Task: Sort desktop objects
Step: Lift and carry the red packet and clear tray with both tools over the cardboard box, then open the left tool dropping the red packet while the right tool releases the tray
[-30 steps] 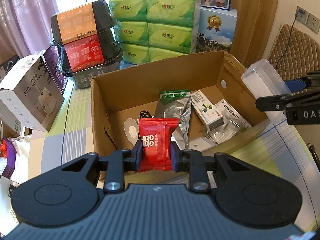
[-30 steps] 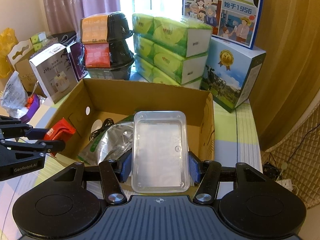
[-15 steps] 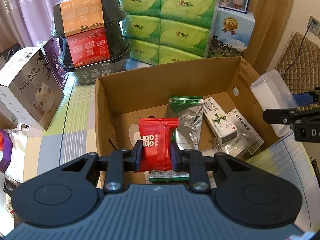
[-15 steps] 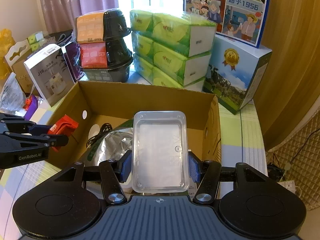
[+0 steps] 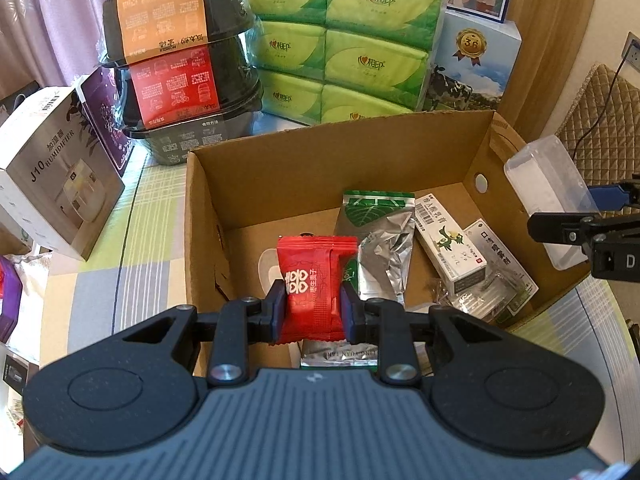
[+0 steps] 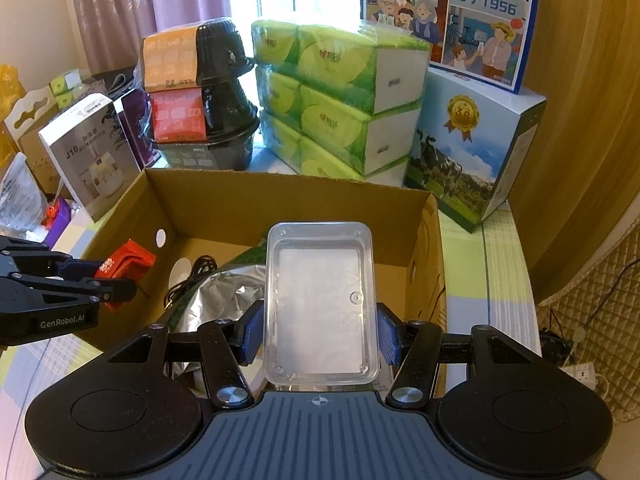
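Tabletop point(image 5: 132, 236) has a striped green/grey/yellow cloth, cluttered along the back. Biggest item on it: open cardboard box point(image 5: 304, 176), in the middle, flaps gone, round hole in each end wall.

Behind the box: stack of green tissue packs point(image 5: 344, 44), three high, touching a blue milk carton box point(image 6: 472, 148) with a cow print on its right side. Left of the tissues: stack of black food bowls point(image 5: 180, 72), orange sleeve on top, red sleeve under it. Further left: white humidifier box point(image 5: 56, 196) with a purple box point(image 5: 106, 116) leaning just behind it.

Inside the cardboard box, on the floor: silver foil pouch point(image 5: 380, 248) with green leaf header, a white medicine box point(image 5: 448, 244) to its right, a second flat white box point(image 5: 496, 256) beside that, black cable point(image 6: 196, 276) near the left end wall.

Right tongs point(image 6: 320, 330): clamped on a clear plastic container point(image 6: 320, 304), gripped across its short sides, held level above the box's right end, over the foil pouch.

Left tongs point(image 5: 312, 312): clamped on a red candy packet point(image 5: 314, 284) with white double-happiness print, upright between the pads, held above the box's left half near the near wall. Not touching the box contents.
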Demonstrator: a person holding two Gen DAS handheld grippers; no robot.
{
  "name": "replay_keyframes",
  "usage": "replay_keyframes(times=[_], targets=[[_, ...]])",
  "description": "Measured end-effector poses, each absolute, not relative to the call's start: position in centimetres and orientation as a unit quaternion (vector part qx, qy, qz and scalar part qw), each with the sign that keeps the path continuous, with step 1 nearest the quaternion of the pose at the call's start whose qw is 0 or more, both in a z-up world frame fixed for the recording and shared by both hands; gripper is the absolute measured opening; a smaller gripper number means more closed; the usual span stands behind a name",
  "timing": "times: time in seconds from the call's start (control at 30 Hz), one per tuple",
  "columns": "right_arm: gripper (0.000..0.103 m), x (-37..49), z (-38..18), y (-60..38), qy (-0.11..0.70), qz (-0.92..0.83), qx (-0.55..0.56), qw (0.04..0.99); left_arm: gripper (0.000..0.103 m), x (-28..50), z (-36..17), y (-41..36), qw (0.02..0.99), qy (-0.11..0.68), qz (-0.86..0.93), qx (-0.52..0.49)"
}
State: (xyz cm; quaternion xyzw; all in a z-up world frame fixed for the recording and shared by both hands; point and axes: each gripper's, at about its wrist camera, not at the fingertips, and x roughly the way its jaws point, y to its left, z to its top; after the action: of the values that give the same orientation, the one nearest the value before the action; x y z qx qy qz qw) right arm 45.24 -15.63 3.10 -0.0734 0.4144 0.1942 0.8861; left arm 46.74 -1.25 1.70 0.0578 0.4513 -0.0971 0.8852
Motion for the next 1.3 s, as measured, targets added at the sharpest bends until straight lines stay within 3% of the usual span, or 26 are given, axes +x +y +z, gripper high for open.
replay_keyframes(times=[0.43,0.47,0.5,0.57,1.17,1.2,1.23,1.3], targets=[[0.054,45.7,2.3,-15.4,0.417,0.194,-0.077,0.885,0.023,47.5,1.2,-1.2,0.887,0.448,-0.099,0.048],[0.054,45.7,2.3,-15.4,0.417,0.194,-0.077,0.885,0.027,47.5,1.2,-1.2,0.889,0.445,-0.101,0.047],[0.054,45.7,2.2,-15.4,0.417,0.195,-0.077,0.884,0.045,47.6,1.2,-1.3,0.889,0.445,-0.098,0.049],[0.054,45.8,2.1,-15.4,0.418,0.195,-0.077,0.884,0.054,47.6,1.3,-1.4,0.892,0.439,-0.092,0.052],[0.054,46.0,2.2,-15.2,0.411,0.213,-0.059,0.884,0.054,47.2,1.2,-1.5,0.89,0.439,-0.098,0.07],[0.06,46.0,2.3,-15.2,0.403,0.218,-0.055,0.887,0.055,47.2,1.1,-1.4,0.891,0.438,-0.096,0.07],[0.082,45.9,2.4,-15.3,0.396,0.213,-0.054,0.891,0.057,47.2,1.1,-1.3,0.892,0.437,-0.095,0.071],[0.087,45.8,2.7,-15.7,0.384,0.206,-0.04,0.899,0.07,47.0,1.1,-1.2,0.895,0.431,-0.091,0.074]])
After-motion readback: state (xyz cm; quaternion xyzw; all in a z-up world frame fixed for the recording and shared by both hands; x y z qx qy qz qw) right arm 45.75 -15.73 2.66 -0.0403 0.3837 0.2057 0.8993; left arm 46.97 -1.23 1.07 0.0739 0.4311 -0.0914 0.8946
